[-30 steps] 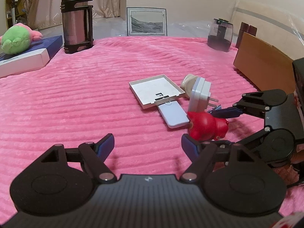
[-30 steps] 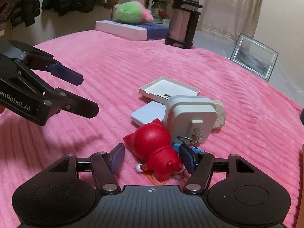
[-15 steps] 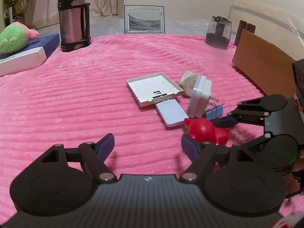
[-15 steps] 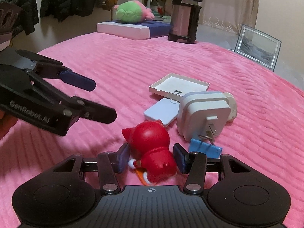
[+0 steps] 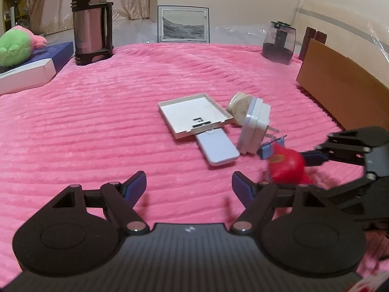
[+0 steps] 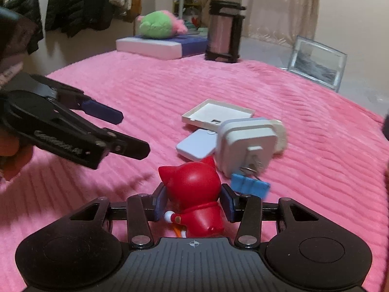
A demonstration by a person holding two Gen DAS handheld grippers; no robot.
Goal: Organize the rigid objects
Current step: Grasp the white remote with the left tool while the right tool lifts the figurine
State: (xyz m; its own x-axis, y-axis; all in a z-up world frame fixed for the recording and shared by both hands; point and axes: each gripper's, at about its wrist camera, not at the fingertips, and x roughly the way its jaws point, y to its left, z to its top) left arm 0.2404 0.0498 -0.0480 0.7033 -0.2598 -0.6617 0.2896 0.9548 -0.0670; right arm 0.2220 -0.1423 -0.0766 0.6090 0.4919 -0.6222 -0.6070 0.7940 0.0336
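Note:
A red toy figure (image 6: 194,194) sits between the pads of my right gripper (image 6: 193,202), which is shut on it; it also shows in the left wrist view (image 5: 288,166). Just beyond lie a blue binder clip (image 6: 250,185), a white plug adapter (image 6: 245,143), a flat white device (image 6: 197,146) and a shallow white box lid (image 6: 218,112) on the pink blanket. My left gripper (image 5: 189,186) is open and empty, hovering left of the toy, near the flat white device (image 5: 216,149).
A steel thermos (image 5: 92,19), a picture frame (image 5: 183,24) and a dark jar (image 5: 279,41) stand at the far edge. A white-and-blue box (image 5: 29,73) with a green plush (image 5: 14,48) lies far left. A brown cardboard box (image 5: 340,87) is at the right.
My right gripper has closed on the red toy and lifted it back from the pile. The binder clip beside it is now uncovered. My left gripper stayed open.

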